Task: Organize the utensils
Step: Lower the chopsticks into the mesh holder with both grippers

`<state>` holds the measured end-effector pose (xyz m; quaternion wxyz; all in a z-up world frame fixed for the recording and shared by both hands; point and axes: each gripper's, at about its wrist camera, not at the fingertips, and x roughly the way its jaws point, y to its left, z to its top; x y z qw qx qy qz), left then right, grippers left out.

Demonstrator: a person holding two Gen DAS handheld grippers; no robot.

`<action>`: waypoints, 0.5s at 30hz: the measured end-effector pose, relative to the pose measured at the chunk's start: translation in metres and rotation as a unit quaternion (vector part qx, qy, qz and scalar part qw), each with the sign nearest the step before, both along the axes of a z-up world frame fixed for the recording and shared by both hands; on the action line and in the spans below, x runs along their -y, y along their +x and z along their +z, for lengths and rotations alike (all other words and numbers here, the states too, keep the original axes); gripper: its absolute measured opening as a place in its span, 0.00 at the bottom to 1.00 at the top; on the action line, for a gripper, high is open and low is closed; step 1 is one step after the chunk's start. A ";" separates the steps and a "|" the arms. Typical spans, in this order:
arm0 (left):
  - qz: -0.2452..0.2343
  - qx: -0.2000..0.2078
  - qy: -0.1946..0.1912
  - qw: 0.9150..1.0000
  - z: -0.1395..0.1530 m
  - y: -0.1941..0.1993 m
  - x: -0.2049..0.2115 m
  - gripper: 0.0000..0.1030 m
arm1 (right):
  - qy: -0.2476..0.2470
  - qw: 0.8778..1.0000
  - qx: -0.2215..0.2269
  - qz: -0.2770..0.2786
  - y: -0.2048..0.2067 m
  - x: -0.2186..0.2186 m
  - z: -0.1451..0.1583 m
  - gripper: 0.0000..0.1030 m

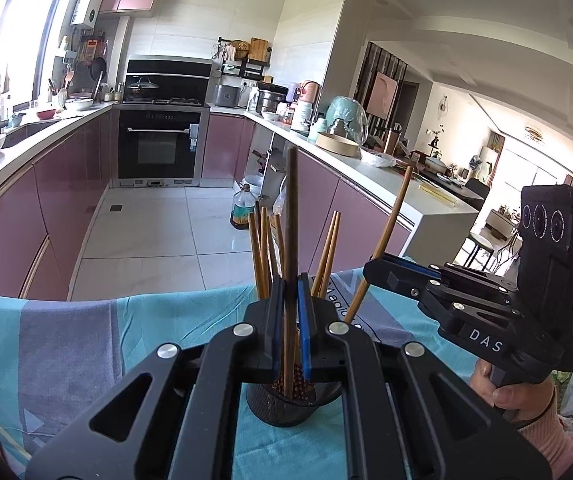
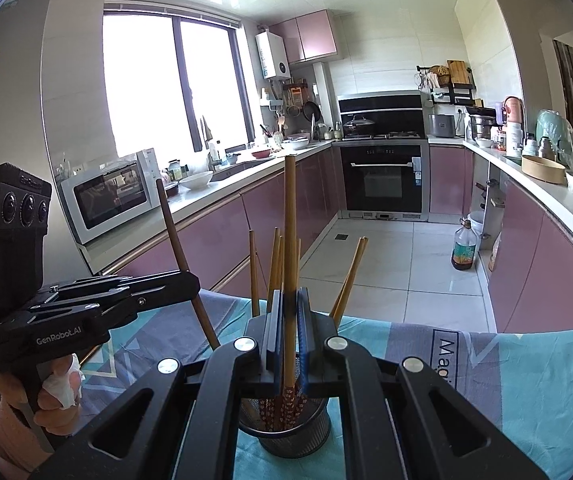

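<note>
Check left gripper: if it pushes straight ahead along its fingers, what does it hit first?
Likely the other chopsticks standing in the holder, just beyond the chopstick the left gripper already clamps. Past them, only the far edge of the cloth; depth is uncertain.

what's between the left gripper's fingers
One chopstick, pinched upright between the blue pads of the left gripper, its lower end in the mesh holder. Left wrist view shows it.

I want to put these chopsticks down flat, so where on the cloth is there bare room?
Bare cloth lies left of the holder in the left wrist view, out to the table edge. In the right wrist view, cloth right of the holder is bare too. It is crowded at the holder: both the left gripper and right gripper hold chopsticks there.
</note>
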<state>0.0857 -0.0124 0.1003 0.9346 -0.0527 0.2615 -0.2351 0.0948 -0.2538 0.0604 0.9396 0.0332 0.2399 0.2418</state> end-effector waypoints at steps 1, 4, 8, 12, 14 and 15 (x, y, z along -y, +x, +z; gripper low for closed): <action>0.000 -0.001 0.001 1.000 -0.001 0.001 -0.001 0.07 | -0.001 1.000 -0.002 0.000 0.001 -0.001 -0.001 0.05; 0.000 -0.006 0.002 1.000 -0.004 0.004 -0.001 0.07 | -0.005 1.000 -0.007 0.001 0.003 -0.003 -0.004 0.05; -0.001 -0.011 0.006 1.000 -0.008 0.009 0.000 0.07 | -0.009 1.000 -0.012 -0.002 0.006 -0.004 -0.007 0.05; -0.003 -0.016 0.008 1.000 -0.012 0.015 0.000 0.07 | -0.011 1.000 -0.016 -0.002 0.008 -0.002 -0.009 0.05; -0.003 -0.015 0.011 1.000 -0.015 0.014 -0.002 0.07 | -0.013 1.000 -0.019 -0.002 0.010 -0.003 -0.010 0.05; -0.004 -0.015 0.011 1.000 -0.015 0.014 -0.001 0.07 | -0.013 1.000 -0.020 -0.001 0.011 -0.005 -0.010 0.05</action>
